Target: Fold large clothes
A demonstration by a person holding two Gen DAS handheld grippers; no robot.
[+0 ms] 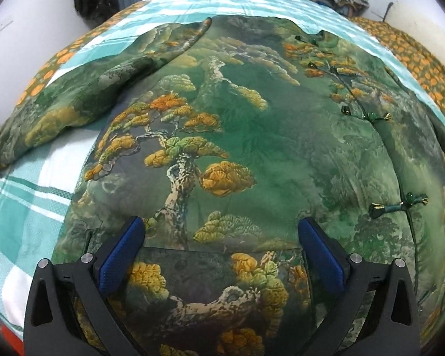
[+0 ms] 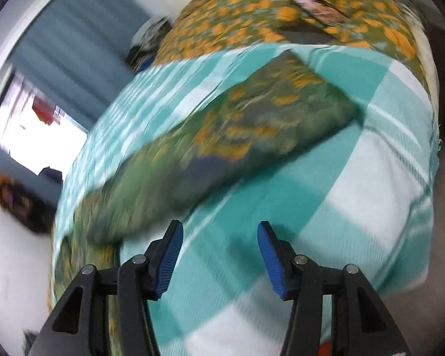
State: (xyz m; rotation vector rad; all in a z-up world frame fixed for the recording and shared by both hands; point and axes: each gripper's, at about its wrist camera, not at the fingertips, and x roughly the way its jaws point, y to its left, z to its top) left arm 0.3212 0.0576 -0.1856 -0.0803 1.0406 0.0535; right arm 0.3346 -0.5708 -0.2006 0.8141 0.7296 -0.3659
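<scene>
The left wrist view is showing the green garment sharply: a padded jacket printed with pine trees and orange foliage, lying spread on a teal and white checked sheet. One sleeve is stretching out to the left, and knotted frog fastenings are running down the right side. The left gripper is hovering over the near hem with its blue pads standing wide apart; fabric is lying beneath and between them, but nothing is being pinched.

The right wrist view is coming through blurred and tilted. It is showing what the other does not: the jacket's other sleeve lying alone across the checked sheet, with an orange-flowered cover beyond. The right gripper is hanging about half open above bare sheet, just beside the sleeve, gripping nothing.
</scene>
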